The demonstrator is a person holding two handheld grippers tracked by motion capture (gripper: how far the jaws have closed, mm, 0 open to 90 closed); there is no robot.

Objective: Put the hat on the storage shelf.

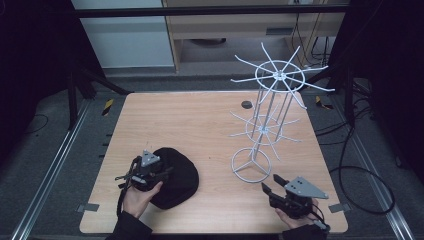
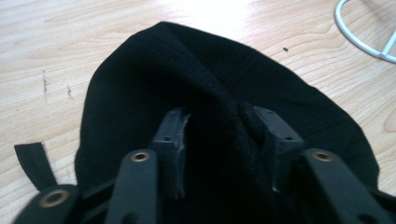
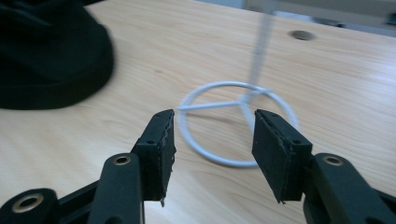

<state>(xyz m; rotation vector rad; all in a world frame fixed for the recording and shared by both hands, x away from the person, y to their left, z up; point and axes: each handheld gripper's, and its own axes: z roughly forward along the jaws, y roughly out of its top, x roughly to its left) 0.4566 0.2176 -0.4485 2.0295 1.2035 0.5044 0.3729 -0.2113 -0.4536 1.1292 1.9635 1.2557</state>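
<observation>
Black cap [image 1: 175,177] straddled by left gripper [image 2: 219,130], jaws apart; right gripper [image 1: 274,188] wide, empty, beyond white rack [image 1: 267,120].

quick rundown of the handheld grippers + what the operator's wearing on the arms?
Both the left gripper and the right gripper are black two-jaw units, each topped by a grey three-cornered plate with small holes. Jaw arms carry brass-coloured rivets; the pads are flat, black and frayed at the edges. A black cable loops from each. The sleeves are dark.
</observation>
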